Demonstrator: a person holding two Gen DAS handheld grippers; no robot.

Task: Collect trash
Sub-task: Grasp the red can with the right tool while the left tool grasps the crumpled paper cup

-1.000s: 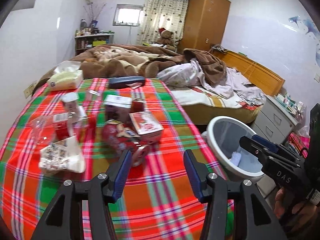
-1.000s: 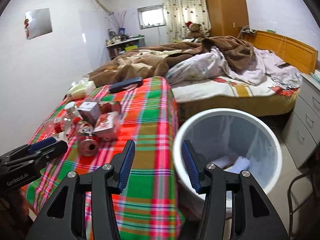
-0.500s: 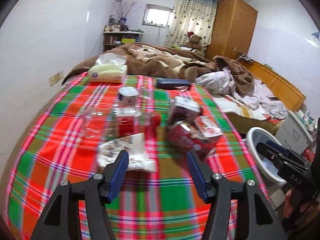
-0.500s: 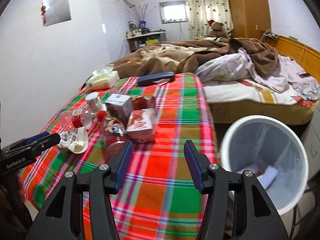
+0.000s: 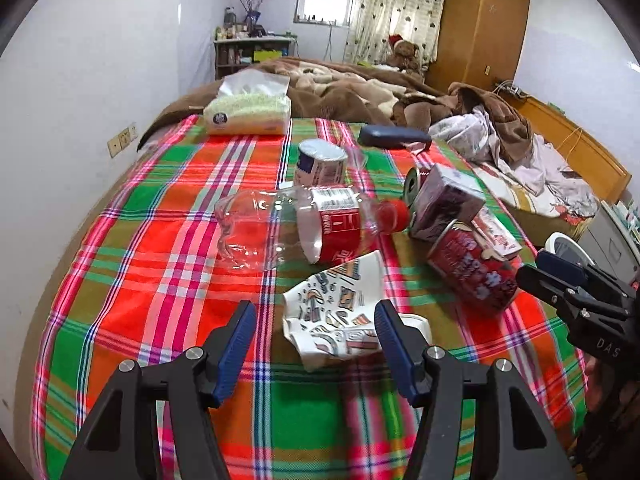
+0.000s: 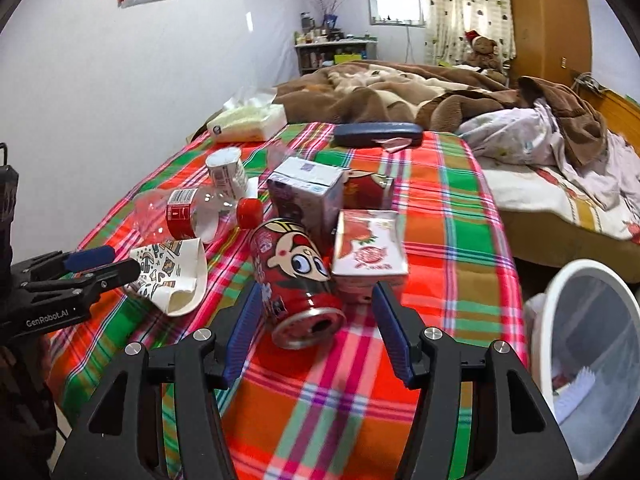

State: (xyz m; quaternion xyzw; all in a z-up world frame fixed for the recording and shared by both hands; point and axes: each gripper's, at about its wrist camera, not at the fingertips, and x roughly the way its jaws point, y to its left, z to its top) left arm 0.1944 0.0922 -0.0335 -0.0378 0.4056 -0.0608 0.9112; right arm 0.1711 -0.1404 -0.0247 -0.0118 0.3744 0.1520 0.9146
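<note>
both grippers have swung away from the white bin [image 6: 592, 344] toward the litter on the plaid-covered worktop [image 5: 168, 272]. the left gripper [image 5: 312, 332], a second ago facing the red can [image 5: 472, 268], now frames the crumpled paper cup [image 5: 340, 316] between its spread jaws. the right gripper [image 6: 316, 328], earlier over the bin's rim, now brackets the red can [image 6: 296, 280], with the bin off at the right edge of its view.
</note>
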